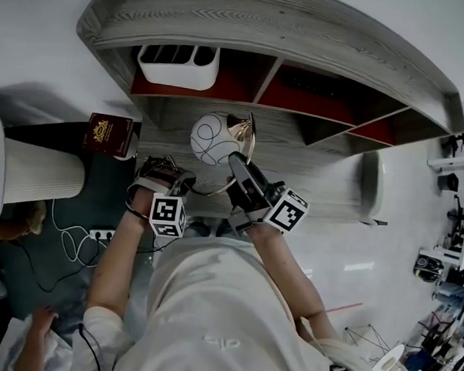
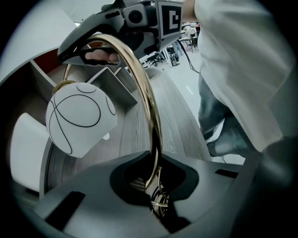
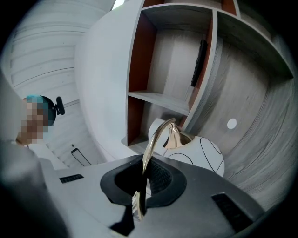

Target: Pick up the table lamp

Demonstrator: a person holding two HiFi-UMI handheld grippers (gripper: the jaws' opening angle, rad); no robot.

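Two grippers on one table lamp? Where's it sitting, and what are the jaws doing? – OP

Both clenched on its gold hoop. Left gripper has it low down, right gripper further round the arc. White globe shade hangs just past both sets of jaws, up-left of the left ones, with the grey wood table beyond. – reply

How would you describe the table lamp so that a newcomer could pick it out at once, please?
Find the grey wooden hutch with red-backed compartments. In front of it, near the white organiser, is the table lamp. Only it has a black-lined white globe hanging from a gold arc, gripped by the left tongs and right tongs.
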